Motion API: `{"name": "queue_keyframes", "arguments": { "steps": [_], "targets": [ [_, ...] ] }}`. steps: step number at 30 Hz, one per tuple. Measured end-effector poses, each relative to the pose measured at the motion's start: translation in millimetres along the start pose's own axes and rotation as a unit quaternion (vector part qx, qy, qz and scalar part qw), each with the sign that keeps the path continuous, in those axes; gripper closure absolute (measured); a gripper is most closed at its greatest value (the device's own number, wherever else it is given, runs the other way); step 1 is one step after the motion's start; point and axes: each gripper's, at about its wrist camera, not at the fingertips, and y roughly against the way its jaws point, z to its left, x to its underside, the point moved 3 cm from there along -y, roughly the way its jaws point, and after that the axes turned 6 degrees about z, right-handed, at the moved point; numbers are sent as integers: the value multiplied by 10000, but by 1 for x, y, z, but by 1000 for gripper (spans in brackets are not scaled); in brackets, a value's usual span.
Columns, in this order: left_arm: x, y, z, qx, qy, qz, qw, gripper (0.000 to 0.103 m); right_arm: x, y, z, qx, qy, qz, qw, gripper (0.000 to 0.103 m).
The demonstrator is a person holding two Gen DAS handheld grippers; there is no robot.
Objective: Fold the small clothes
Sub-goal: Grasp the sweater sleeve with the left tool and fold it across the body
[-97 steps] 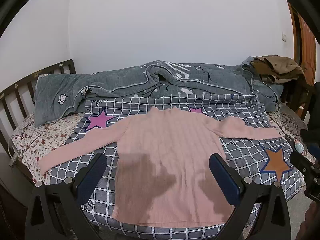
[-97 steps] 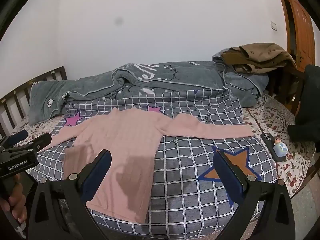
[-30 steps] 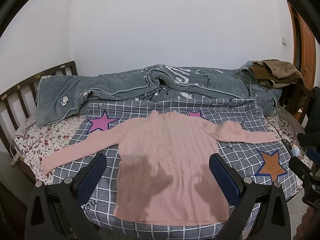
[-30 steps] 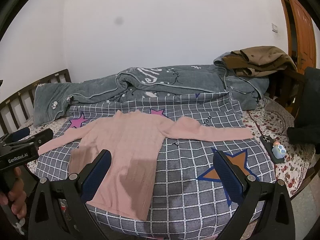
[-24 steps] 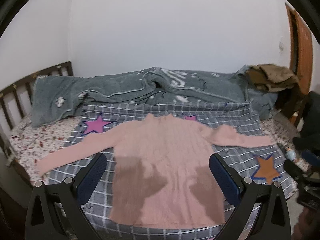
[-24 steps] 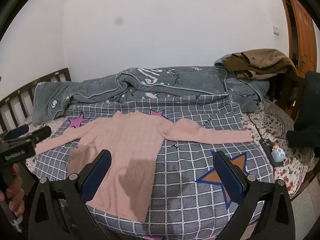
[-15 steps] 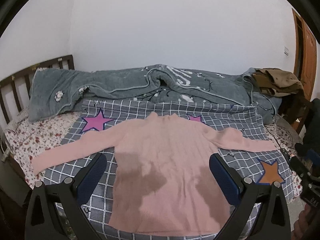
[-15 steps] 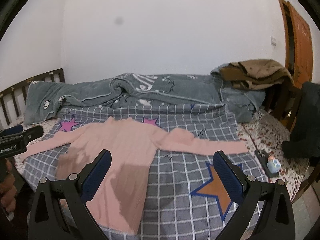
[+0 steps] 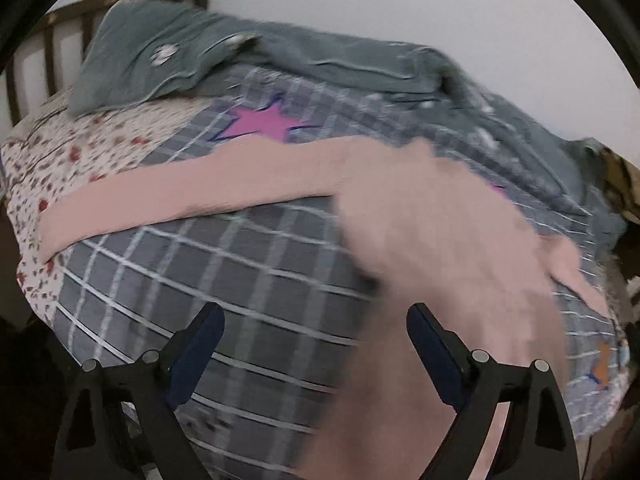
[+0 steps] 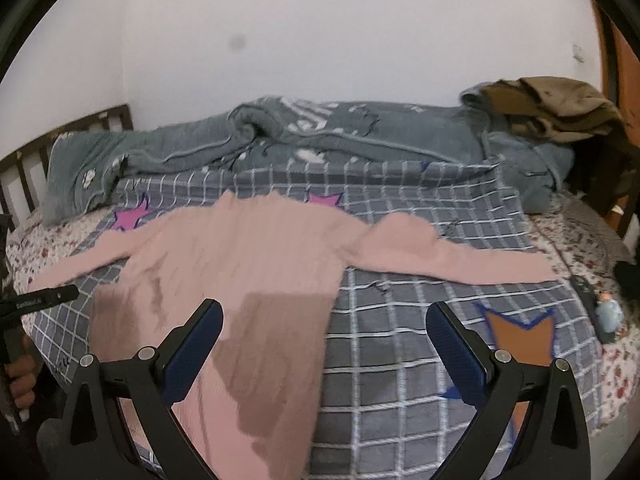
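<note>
A pink long-sleeved sweater (image 9: 432, 232) lies flat on the grey checked bed cover (image 9: 240, 272), sleeves spread out to both sides; it also shows in the right wrist view (image 10: 248, 264). My left gripper (image 9: 316, 344) is open and empty, above the cover just below the sweater's left sleeve (image 9: 180, 196), near its left side. My right gripper (image 10: 324, 340) is open and empty, above the sweater's lower right part. The left gripper also shows at the left edge of the right wrist view (image 10: 40, 302). The left wrist view is blurred.
A rumpled grey blanket (image 10: 304, 136) lies along the wall. Brown clothes (image 10: 556, 108) are piled at the back right. A wooden headboard (image 9: 52, 40) stands at the left. A small figurine (image 10: 610, 312) and a dark flat item (image 10: 586, 292) lie on the floral sheet at the right.
The left gripper has swung left and moved closer to the bed, toward the sweater's left sleeve. The right gripper has moved slightly nearer. Both stay open.
</note>
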Motion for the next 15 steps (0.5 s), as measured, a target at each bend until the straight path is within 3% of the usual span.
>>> {"name": "queue_keyframes", "arguments": {
  "steps": [4, 7, 11, 15],
  "targets": [
    [-11, -17, 54, -237, 480, 10, 9986, 11, 1, -22, 16, -80, 118, -42, 9999, 3],
    [-18, -27, 97, -80, 983, 50, 9951, 11, -2, -34, 22, -165, 182, -12, 9997, 3],
    [-28, -38, 152, 225, 1882, -11, 9819, 12, -5, -42, 27, 57, 376, -103, 9992, 3],
    [-38, -50, 194, 94, 2391, -42, 9710, 24, -8, -55, 28, 50, 307, 75, 9995, 3]
  ]
}}
